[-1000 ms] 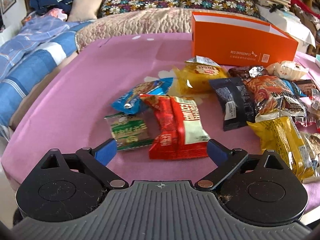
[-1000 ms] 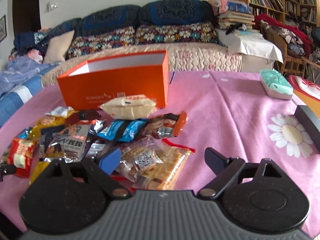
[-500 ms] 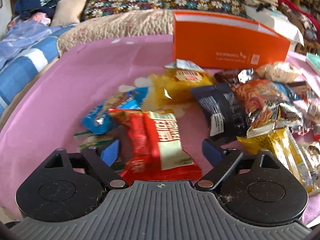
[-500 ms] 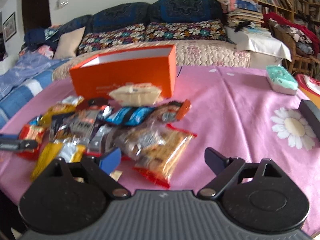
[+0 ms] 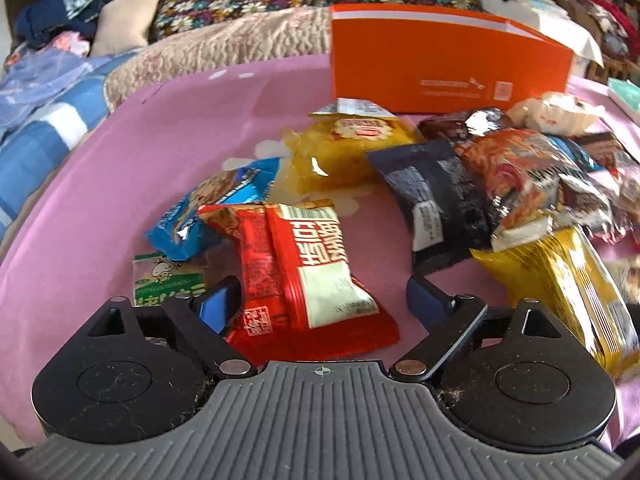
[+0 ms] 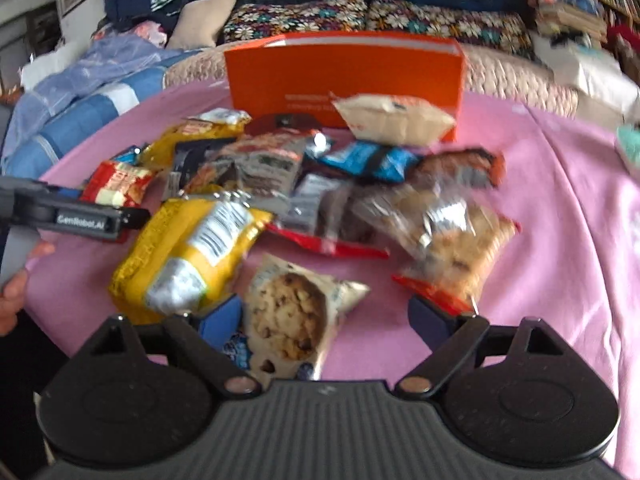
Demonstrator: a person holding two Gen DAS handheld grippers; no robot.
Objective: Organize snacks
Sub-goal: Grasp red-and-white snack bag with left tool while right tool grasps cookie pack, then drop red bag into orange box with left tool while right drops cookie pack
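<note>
Several snack packets lie heaped on the pink tablecloth in front of an open orange box. My left gripper straddles a red-and-white packet. Its jaws are opening: the left pad touches the packet's edge and the right pad stands apart. The left gripper also shows from the side in the right wrist view, held by a hand. My right gripper is open, low over a cookie packet that lies between its fingers, nearer the left one.
A yellow packet and a clear biscuit packet flank the cookie packet. Blue, green, black and gold packets surround the red one. Behind the table stands a sofa. Striped bedding lies on the left.
My left gripper moved forward and down until the red packet lay between its fingers. My right gripper swung left and down onto the pile, bringing the cookie packet between its fingers.
</note>
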